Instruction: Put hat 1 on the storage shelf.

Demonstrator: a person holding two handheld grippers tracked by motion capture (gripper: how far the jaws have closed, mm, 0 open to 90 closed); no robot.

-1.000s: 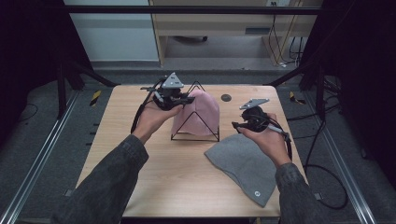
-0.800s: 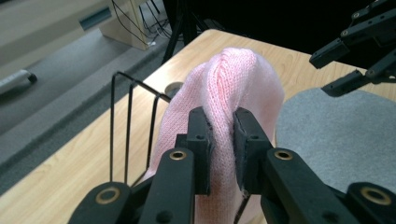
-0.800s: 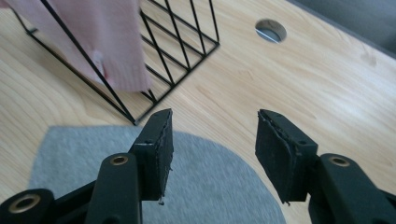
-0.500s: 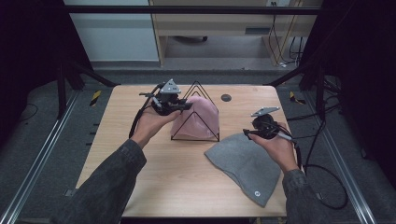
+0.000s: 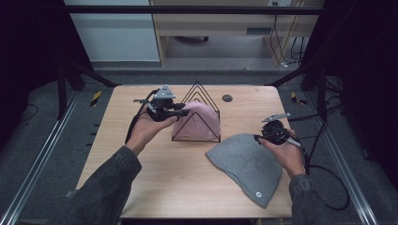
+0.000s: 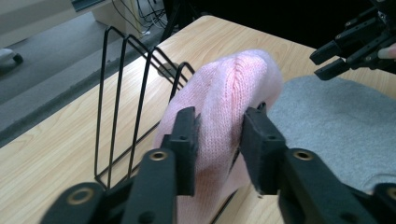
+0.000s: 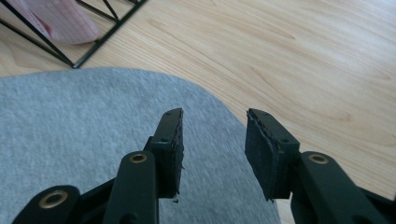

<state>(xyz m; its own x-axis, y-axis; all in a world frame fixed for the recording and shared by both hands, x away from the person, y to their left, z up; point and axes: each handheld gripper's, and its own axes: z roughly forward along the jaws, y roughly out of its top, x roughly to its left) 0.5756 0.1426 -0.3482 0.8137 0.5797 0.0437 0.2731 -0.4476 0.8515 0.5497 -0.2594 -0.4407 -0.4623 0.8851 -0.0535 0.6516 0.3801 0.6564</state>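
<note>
Pink beanie [image 5: 201, 123] in wire rack [image 5: 195, 97]; grey beanie [image 5: 248, 164] on table [image 5: 141, 173].

The left gripper [image 5: 184, 112] loosened around the pink beanie [image 5: 202, 123]; the right gripper [image 5: 259, 137], closing, dropped to the grey beanie [image 5: 248, 164].

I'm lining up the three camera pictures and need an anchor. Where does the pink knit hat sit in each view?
High view: the pink hat is at table centre, in the black wire rack.
Left gripper view: it fills the middle, between that gripper's jaws.
Right gripper view: a corner of it shows top left, behind the rack's wires.
Shared landmark: the grey hat beside the rack.
</note>
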